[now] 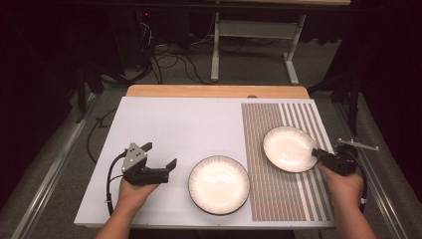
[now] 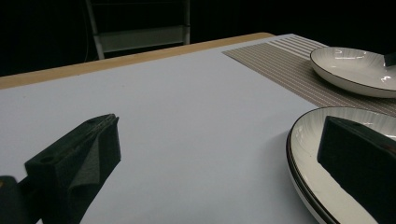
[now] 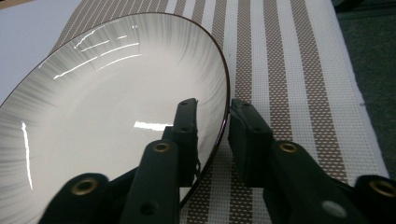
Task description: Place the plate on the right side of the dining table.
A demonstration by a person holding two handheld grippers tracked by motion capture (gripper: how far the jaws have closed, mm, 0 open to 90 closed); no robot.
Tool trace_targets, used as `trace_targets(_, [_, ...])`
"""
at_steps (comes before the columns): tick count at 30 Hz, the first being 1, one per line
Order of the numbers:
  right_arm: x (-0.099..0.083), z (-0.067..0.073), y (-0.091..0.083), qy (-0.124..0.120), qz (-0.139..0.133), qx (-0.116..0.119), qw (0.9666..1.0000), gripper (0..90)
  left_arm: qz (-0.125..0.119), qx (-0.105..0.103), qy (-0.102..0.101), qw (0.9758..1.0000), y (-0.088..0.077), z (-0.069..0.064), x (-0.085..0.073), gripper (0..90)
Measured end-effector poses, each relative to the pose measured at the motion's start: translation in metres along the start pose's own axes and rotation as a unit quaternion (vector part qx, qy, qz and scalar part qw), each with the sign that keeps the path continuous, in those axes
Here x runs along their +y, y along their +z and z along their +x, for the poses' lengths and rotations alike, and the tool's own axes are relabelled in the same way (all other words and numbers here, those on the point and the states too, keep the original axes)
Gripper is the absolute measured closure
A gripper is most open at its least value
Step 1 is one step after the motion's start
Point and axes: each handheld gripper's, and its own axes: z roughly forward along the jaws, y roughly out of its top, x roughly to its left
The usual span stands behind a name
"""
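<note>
Toward the near left corner of the table (image 1: 164, 117), the left gripper (image 1: 161, 155) hovers low over the pale sheet with its jaws spread wide and nothing between them; in the left gripper view one of its jaws hangs just above the rim of the near plate (image 2: 317, 186). That near plate (image 1: 219, 184) lies flat on the pale sheet close to the table's near edge, about midway along it and just left of the striped mat (image 1: 263, 194). The striped mat covers the right part of the table, reaching almost to the right edge. On it, toward the right edge and farther from the near edge, sits the far plate (image 1: 288, 148). The right gripper (image 1: 315, 153) straddles the far plate's (image 3: 107, 112) right-hand rim, one jaw over the inside and one outside; a sliver of gap shows beside the rim, so the pads stand loose and do not clamp it.
</note>
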Motion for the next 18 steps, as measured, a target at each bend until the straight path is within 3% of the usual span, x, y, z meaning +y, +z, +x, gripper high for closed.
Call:
trace_targets(3, [0.000, 0.001, -0.003, -0.007, -0.009, -0.006, 0.9999, 69.5, -0.001, 0.000, 0.001, 1.0000, 0.000, 0.000, 0.000, 0.1])
trace_targets(4, [0.001, 0.003, -0.007, -0.022, -0.019, -0.020, 0.9994, 60.2, -0.001, -0.001, 0.001, 1.0000, -0.001, 0.000, 0.000, 0.1])
trace_targets(9, [0.001, 0.008, -0.013, -0.047, -0.039, -0.022, 0.9979, 48.3, -0.003, -0.001, 0.003, 1.0000, -0.002, 0.000, 0.001, 0.1])
trace_targets(12, [0.000, 0.021, -0.021, -0.089, -0.071, -0.004, 0.9935, 35.4, -0.006, 0.000, 0.005, 1.0000, -0.004, -0.001, 0.001, 0.1])
trace_targets(14, [0.000, 0.024, -0.022, -0.095, -0.075, 0.001, 0.9927, 33.0, -0.006, 0.000, 0.006, 1.0000, -0.004, -0.002, 0.001, 0.1])
trace_targets(16, [-0.002, 0.037, -0.027, -0.118, -0.085, 0.027, 0.9890, 24.9, -0.006, 0.000, 0.010, 0.9999, -0.005, -0.002, 0.001, 0.1])
trace_targets(17, [-0.002, 0.037, -0.027, -0.118, -0.085, 0.027, 0.9890, 24.9, -0.007, 0.000, 0.011, 0.9999, -0.005, -0.002, 0.001, 0.1])
trace_targets(18, [-0.003, 0.046, -0.030, -0.132, -0.094, 0.041, 0.9860, 22.0, -0.008, 0.001, 0.014, 0.9999, -0.006, -0.003, 0.001, 0.1])
